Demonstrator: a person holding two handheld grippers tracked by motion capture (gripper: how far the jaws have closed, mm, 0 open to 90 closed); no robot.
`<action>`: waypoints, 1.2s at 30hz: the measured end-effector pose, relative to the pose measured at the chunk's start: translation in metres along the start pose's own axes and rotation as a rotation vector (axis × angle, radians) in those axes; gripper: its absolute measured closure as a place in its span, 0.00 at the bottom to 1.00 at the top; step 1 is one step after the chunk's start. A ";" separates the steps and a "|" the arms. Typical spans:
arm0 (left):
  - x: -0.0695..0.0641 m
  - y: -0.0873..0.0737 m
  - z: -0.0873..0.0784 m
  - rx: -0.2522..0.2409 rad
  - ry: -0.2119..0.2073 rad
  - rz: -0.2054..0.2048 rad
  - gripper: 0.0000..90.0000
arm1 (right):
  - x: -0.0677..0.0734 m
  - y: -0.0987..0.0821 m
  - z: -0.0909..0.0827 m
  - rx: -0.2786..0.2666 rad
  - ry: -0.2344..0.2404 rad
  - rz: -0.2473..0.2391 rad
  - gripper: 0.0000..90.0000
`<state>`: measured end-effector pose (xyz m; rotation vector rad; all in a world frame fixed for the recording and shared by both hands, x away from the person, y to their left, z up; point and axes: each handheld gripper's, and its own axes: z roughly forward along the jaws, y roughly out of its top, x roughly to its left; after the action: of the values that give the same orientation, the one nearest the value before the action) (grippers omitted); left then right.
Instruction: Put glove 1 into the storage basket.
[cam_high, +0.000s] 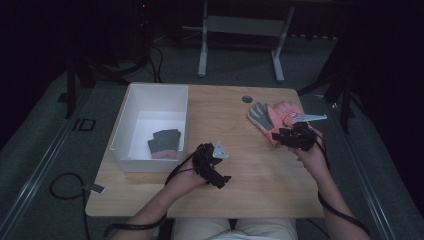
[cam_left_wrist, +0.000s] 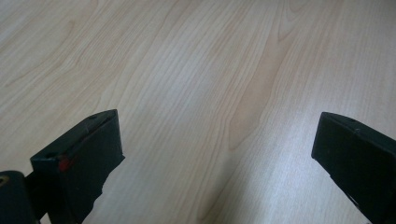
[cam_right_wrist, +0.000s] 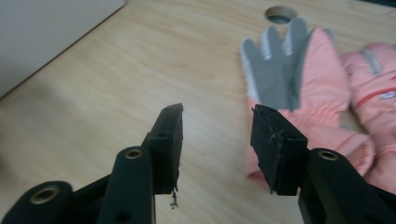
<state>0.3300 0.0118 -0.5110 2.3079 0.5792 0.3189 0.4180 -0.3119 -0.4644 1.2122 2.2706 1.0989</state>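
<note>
Two pink gloves lie at the table's right. One glove (cam_high: 262, 117) (cam_right_wrist: 299, 79) shows its grey palm; the other glove (cam_high: 286, 109) (cam_right_wrist: 373, 88) lies beside it. A third glove (cam_high: 164, 142), grey side up, lies inside the white box (cam_high: 150, 102). My right gripper (cam_high: 292, 136) (cam_right_wrist: 217, 114) hovers at the cuff end of the grey-palmed glove, jaws partly apart with nothing between them. My left gripper (cam_high: 220, 177) (cam_left_wrist: 217, 123) is low over bare wood in the middle of the table, jaws wide open and empty.
The white box (cam_right_wrist: 46, 28) occupies the left part of the wooden table (cam_high: 240, 165). A round cable hole (cam_high: 247, 99) (cam_right_wrist: 280, 13) sits near the far edge. Cables trail from both grippers to the floor, and a metal frame stands behind the table.
</note>
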 end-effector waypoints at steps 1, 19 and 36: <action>-0.005 -0.005 0.002 -0.016 0.007 -0.006 0.02 | -0.003 0.001 0.001 0.004 -0.002 0.003 0.62; -0.036 -0.059 0.000 -0.274 0.153 -0.139 0.02 | -0.047 0.038 0.062 0.105 -0.064 -0.037 0.70; -0.039 -0.070 0.003 -0.295 0.173 -0.156 0.02 | -0.056 0.025 0.125 0.215 -0.070 -0.062 0.73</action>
<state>0.2754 0.0352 -0.5647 1.9517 0.7408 0.4977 0.5402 -0.2900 -0.5289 1.2292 2.4030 0.7941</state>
